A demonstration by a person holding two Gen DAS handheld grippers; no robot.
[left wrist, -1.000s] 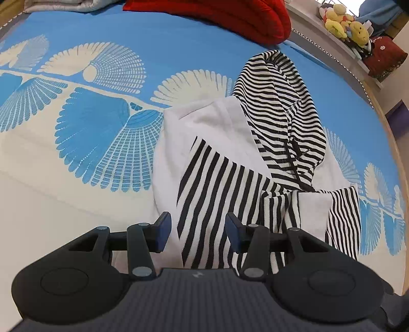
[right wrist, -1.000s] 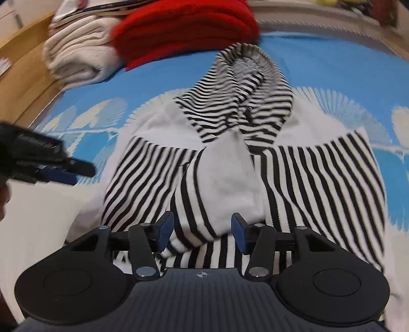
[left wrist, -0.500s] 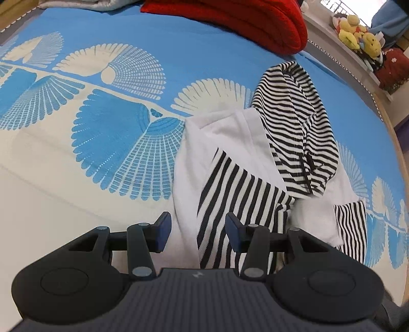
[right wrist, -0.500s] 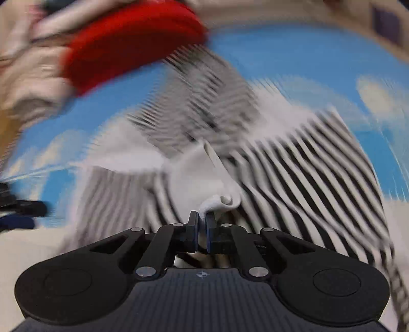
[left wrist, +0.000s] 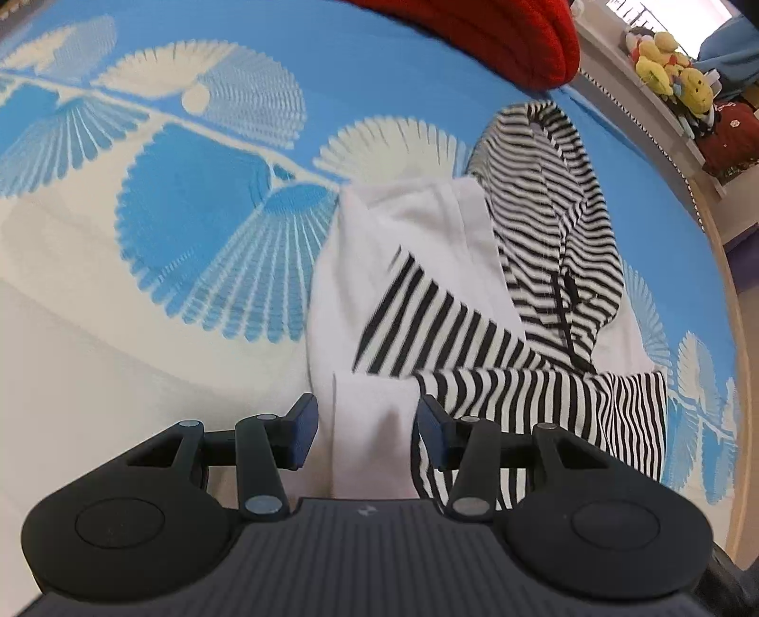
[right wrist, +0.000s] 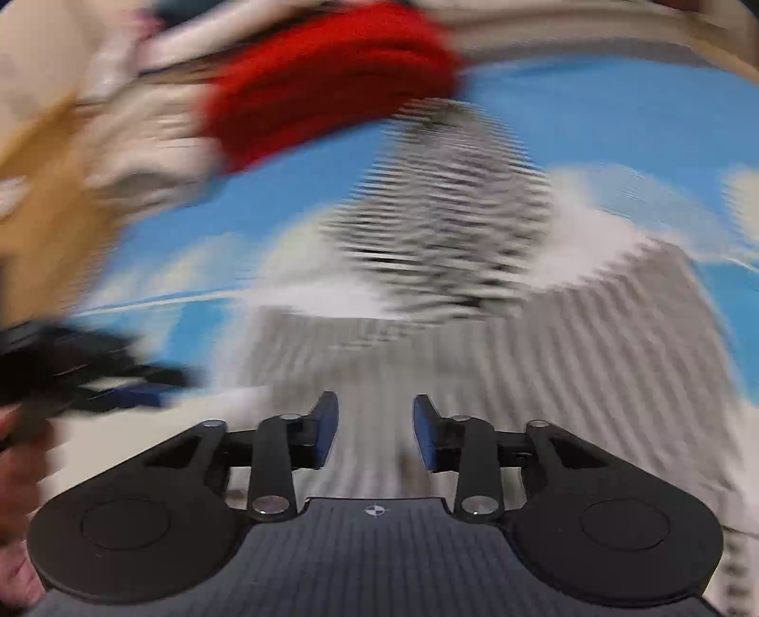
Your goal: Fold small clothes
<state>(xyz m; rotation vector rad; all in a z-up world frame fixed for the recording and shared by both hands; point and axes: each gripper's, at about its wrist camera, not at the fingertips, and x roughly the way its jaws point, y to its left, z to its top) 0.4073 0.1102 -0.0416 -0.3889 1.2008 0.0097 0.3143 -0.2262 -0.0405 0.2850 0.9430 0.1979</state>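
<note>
Striped hoodie (left wrist: 498, 303) lies partly folded on blue patterned bed (left wrist: 189, 199). Soft, light, limp; likely best pinched at hem corner. Left gripper (left wrist: 365, 422) jaws released, straddling white fold. Right gripper (right wrist: 374, 427) jaws released, view blurred.

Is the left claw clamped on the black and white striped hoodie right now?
No, the left claw is open, with the black and white striped hoodie lying loose between its fingers.

The hoodie (left wrist: 479, 303) lies on the bedspread (left wrist: 189, 199), a folded blanket (left wrist: 498, 33) behind it
</note>
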